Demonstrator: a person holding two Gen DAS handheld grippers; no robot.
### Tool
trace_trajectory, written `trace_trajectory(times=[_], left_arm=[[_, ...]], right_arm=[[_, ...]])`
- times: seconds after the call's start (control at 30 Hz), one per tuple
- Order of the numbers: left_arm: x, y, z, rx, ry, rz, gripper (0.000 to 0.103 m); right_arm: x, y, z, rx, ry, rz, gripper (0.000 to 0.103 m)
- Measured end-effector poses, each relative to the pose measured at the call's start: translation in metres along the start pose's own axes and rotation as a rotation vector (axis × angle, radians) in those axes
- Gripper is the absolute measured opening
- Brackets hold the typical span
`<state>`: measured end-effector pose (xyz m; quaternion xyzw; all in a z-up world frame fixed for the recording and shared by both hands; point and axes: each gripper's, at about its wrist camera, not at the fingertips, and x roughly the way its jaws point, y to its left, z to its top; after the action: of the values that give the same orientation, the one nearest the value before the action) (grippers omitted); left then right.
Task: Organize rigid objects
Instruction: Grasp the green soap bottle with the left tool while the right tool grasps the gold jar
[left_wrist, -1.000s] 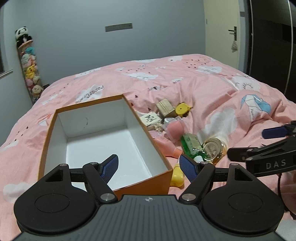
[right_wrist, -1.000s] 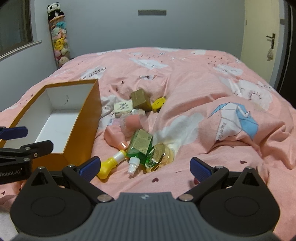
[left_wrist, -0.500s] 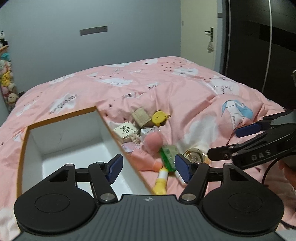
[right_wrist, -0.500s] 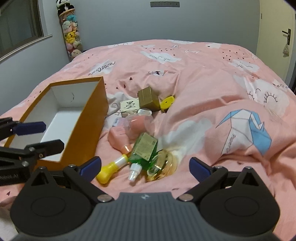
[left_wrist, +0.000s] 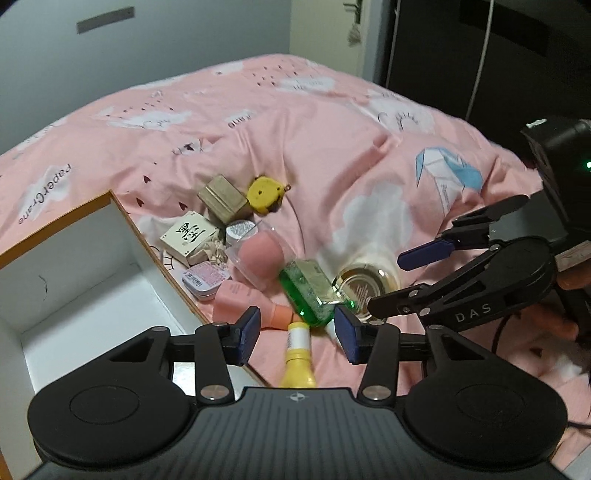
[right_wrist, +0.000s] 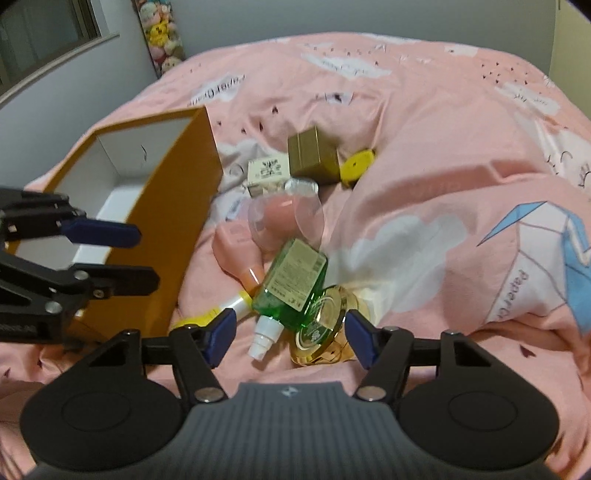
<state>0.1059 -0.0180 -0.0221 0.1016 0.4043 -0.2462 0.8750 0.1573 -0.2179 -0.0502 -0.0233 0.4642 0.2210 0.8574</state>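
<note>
tongs both narrowing, nothing gripped yet: left tongs (left_wrist: 297, 334) over yellow bottle (left_wrist: 298, 360), right tongs (right_wrist: 287, 334) bracket green bottle (right_wrist: 291, 286) and gold jar (right_wrist: 325, 332), likely lining up grasps. pile heaped on bed (right_wrist: 424, 129) just beside orange box (right_wrist: 177, 229), handy for loading. green bottle translucent, white nozzle, lying flat, leaning on jar.

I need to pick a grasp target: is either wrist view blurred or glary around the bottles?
Left wrist: the green bottle and the bedspread look motion-smeared; the gold tin throws glare. Right wrist: the green bottle's label is readable, the edges curve, and the orange box is soft.
</note>
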Motion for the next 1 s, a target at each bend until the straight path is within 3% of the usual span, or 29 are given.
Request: trace_trajectory(times=[0.17,0.4,0.63,0.83,1.0], left_arm=[[0.009,0.010,0.008,0.060,0.083,-0.078,0.056],[0.028,0.008,0.021,0.134,0.169,-0.127,0.056],[0.067,0.005,0.043,-0.006,0.245,-0.116,0.058],[0.097,0.003,0.053,-0.135,0.317,-0.076,0.059],[0.125,0.012,0.051,-0.198,0.381,-0.057,0.060]], right_arm=[[0.023,-0.004,0.000,0.008,0.058,0.024,0.063],[0.039,-0.018,0.005,0.025,0.072,-0.044,0.063],[0.054,-0.043,0.005,0.114,0.099,-0.046,0.053],[0.065,-0.041,0.008,0.077,0.119,-0.080,0.052],[0.075,-0.047,0.010,0.071,0.160,-0.040,0.058]])
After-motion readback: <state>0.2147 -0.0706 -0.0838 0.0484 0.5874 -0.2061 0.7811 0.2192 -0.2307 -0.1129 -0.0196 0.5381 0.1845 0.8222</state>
